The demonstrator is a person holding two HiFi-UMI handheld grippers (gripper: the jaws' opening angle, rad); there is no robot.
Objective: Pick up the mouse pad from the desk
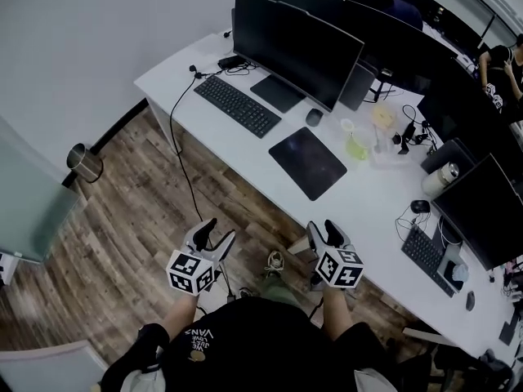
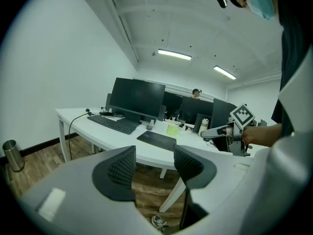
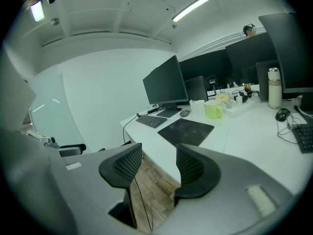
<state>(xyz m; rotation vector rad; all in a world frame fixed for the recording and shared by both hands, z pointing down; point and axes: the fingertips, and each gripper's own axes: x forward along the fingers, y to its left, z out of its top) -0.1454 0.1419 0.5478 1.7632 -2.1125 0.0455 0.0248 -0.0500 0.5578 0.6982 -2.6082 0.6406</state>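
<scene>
The left tool (image 1: 217, 235) has its jaws wide apart, with nothing between them, and the right tool (image 1: 324, 232) is wide and empty in the same way. Both hang over the wooden floor (image 1: 147, 219), well apart from the big monitor (image 1: 294, 47). The dark mouse pad (image 1: 308, 162) lies flat on the white worktop (image 1: 245, 149) in front of this monitor, with a grey mouse (image 1: 314, 118) between the two.
</scene>
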